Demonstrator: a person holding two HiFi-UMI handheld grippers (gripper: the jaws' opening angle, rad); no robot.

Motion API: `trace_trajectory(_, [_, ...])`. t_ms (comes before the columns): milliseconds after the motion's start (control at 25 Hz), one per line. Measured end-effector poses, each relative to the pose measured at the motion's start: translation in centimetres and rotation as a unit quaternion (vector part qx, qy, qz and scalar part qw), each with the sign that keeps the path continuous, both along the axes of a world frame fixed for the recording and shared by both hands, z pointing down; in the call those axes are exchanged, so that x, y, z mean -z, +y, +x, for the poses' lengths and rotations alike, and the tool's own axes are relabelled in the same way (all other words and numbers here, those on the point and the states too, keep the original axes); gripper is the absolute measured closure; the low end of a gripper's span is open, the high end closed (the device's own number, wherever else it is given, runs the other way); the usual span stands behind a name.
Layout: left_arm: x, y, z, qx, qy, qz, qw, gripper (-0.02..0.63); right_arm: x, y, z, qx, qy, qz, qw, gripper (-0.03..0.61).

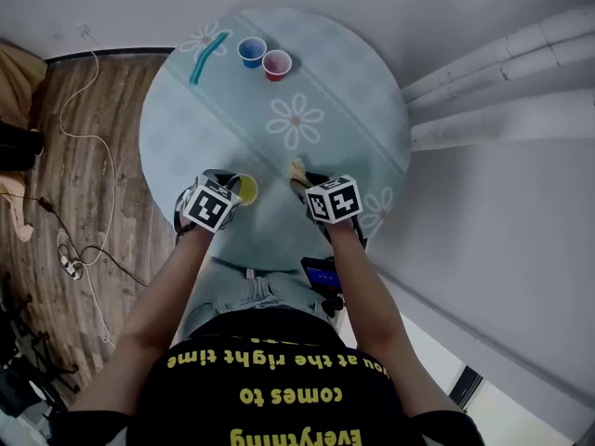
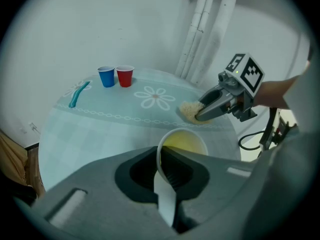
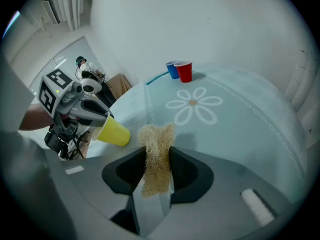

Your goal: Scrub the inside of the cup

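The person stood at the near edge of a round table [image 1: 353,91] covered in a pale blue cloth with daisies on it, a gripper in each hand. The left gripper [image 1: 230,193] had its jaws nearly together, pinching the wall of a yellow cup [image 2: 182,143] at the rim, one jaw inside and the other outside. The cup was tipped, with its mouth towards the gripper and its base pointing out over the table. The right gripper [image 1: 305,180] was clamped on a straw-coloured fibrous scrubber [image 3: 156,149]. Its jaws stood partway apart with the wad squeezed between them and a tuft sticking out past the tips. That tuft hung low over the cloth, just beside the cup and outside it. I could not tell whether it touched the table. Both grippers pointed steeply downwards, near each other at the table's close side. Well apart from them, at the far edge, a blue cup [image 1: 252,52] and a red cup [image 1: 277,64] stood upright, touching or nearly so, with a teal brush [image 1: 208,57] lying just beside them.
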State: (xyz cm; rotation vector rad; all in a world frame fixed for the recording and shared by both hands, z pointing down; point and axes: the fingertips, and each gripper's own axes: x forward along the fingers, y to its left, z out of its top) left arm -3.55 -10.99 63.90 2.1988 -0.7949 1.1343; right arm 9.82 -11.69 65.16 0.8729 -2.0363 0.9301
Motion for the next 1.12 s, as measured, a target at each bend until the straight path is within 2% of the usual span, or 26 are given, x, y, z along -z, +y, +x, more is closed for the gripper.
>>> trace_trajectory(320, [-0.2, -0.3, 0.0, 0.001, -0.010, -0.022, 0.9997, 0.592, -1.1, 0.5, -0.1, 0.014, 0.013, -0.024, 1.000, 0.431])
trace_trajectory(800, [-0.4, -0.5, 0.2, 0.001, -0.007, -0.017, 0.9998, 0.588, -2.1, 0.5, -0.1, 0.022, 0.030, -0.036, 0.999, 0.405])
trace_trajectory(1120, [-0.1, -0.7, 0.5, 0.008, 0.011, -0.019, 0.9997, 0.581, -2.8, 0.7, -0.1, 0.033, 0.043, -0.043, 0.998, 0.330])
